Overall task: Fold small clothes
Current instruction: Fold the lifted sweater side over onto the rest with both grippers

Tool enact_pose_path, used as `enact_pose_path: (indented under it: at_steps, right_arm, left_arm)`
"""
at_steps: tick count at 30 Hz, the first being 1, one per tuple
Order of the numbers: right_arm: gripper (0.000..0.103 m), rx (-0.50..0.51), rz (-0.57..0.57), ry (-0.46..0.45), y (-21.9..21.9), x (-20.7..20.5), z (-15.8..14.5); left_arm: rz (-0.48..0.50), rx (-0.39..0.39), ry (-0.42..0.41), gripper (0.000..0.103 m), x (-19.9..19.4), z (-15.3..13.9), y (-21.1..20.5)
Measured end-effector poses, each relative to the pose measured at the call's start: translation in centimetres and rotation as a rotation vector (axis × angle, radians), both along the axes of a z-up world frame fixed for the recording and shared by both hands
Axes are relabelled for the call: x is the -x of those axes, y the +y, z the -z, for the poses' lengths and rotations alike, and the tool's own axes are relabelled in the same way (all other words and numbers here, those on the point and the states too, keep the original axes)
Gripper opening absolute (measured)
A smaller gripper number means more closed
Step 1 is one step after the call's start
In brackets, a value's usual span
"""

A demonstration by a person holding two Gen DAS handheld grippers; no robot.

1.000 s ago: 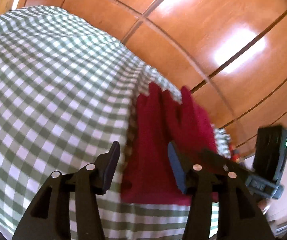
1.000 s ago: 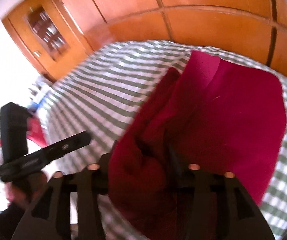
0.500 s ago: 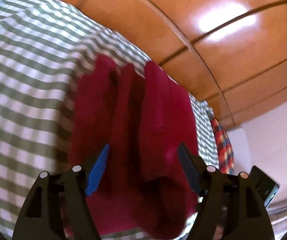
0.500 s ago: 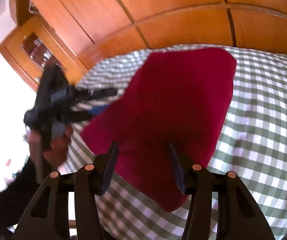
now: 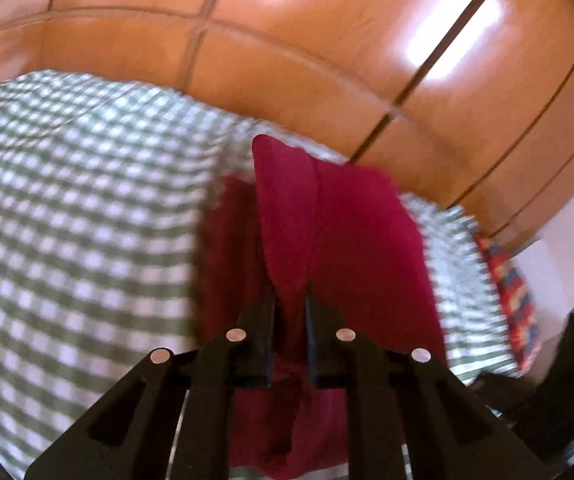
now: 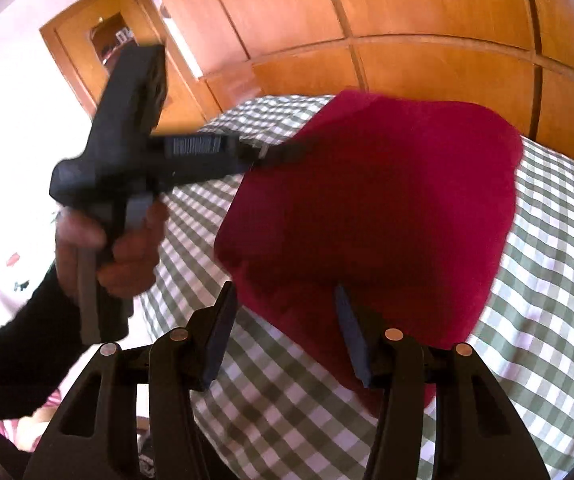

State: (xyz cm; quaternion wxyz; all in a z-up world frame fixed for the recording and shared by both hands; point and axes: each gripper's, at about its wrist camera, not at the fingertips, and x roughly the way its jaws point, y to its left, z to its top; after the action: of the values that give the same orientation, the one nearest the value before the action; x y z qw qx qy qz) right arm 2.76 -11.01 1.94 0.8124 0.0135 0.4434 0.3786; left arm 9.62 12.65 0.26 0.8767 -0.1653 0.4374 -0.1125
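Note:
A dark red garment (image 6: 387,208) lies on the green and white checked cloth (image 6: 547,280). My left gripper (image 5: 290,300) is shut on a fold of the red garment (image 5: 327,240) at its near edge. In the right wrist view the left gripper (image 6: 287,152) reaches in from the left and pinches the garment's far left edge. My right gripper (image 6: 285,300) is open and empty, just above the garment's near edge, its right finger over the red cloth.
Wooden wardrobe doors (image 6: 407,20) stand behind the checked surface (image 5: 67,220). A red, blue and yellow patterned cloth (image 5: 511,292) hangs at the right edge in the left wrist view. The person's hand (image 6: 119,244) holds the left gripper's handle.
My left gripper closed on a fold of the red garment. My right gripper let go of the garment a second ago and stays open above it.

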Motion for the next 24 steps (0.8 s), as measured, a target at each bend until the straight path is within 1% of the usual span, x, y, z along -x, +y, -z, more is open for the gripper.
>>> enact_pose_path:
  at_steps: [1, 2, 4, 5, 6, 7, 8, 9, 10, 11, 12, 14, 16, 18, 21, 24]
  right_arm:
    - [0.05, 0.006, 0.012, 0.018, 0.0, -0.5, 0.6]
    - [0.05, 0.013, 0.021, 0.04, 0.1, -1.0, 1.3]
    - [0.05, 0.033, 0.032, 0.102, 0.6, -2.2, 3.2]
    - [0.05, 0.055, 0.038, 0.12, 0.8, -2.4, 4.0]
    - [0.05, 0.072, 0.038, 0.122, 1.0, -2.4, 4.4]
    - [0.05, 0.075, 0.032, 0.108, 1.1, -2.3, 4.1]
    - [0.053, 0.068, 0.025, 0.107, 1.0, -2.3, 3.7]
    - [0.058, 0.035, 0.015, 0.111, 0.4, -2.2, 2.7]
    - [0.07, 0.007, 0.018, 0.109, -0.4, -2.0, 2.1]
    - [0.078, -0.03, 0.039, 0.096, -1.5, -1.9, 1.1]
    - [0.08, -0.065, 0.069, 0.081, -2.7, -2.1, 0.3]
    - [0.093, -0.128, 0.168, 0.069, -5.8, -2.9, -0.5]
    - [0.094, -0.144, 0.278, 0.095, -8.8, -4.6, 0.5]
    - [0.094, -0.144, 0.333, 0.153, -10.2, -6.2, 2.1]
    - [0.094, -0.173, 0.339, 0.237, -10.7, -8.2, 4.5]
    - [0.094, -0.238, 0.283, 0.324, -9.7, -10.4, 6.6]
  left_arm:
    - [-0.011, -0.078, 0.024, 0.011, -0.2, 1.2, -0.4]
    - [-0.015, -0.128, 0.044, 0.012, -0.4, 2.3, -0.9]
    - [-0.014, -0.166, 0.066, 0.014, -0.5, 3.9, -1.3]
    - [-0.024, -0.187, 0.056, 0.015, -0.4, 4.1, -1.4]
    - [-0.029, -0.19, 0.05, 0.016, -0.3, 3.8, -1.6]
    - [-0.037, -0.189, 0.045, 0.021, -0.2, 3.5, -1.5]
    - [-0.043, -0.192, 0.043, 0.027, -0.2, 3.4, -1.5]
    - [-0.06, -0.213, 0.039, 0.04, 0.0, 3.3, -1.3]
    - [-0.069, -0.227, 0.032, 0.044, 0.2, 3.2, -1.1]
    - [-0.068, -0.229, 0.028, 0.045, 0.4, 3.2, -0.8]
    - [-0.062, -0.226, 0.024, 0.045, 0.7, 3.3, -0.6]
    - [-0.057, -0.227, 0.017, 0.046, 1.1, 3.4, -0.4]
    - [-0.055, -0.229, 0.011, 0.046, 1.1, 3.6, -0.5]
    - [-0.052, -0.233, 0.006, 0.045, 0.9, 3.8, -0.6]
    - [-0.038, -0.228, -0.003, 0.043, 0.8, 4.0, -0.7]
    - [-0.027, -0.195, -0.007, 0.042, 0.9, 4.3, -0.4]
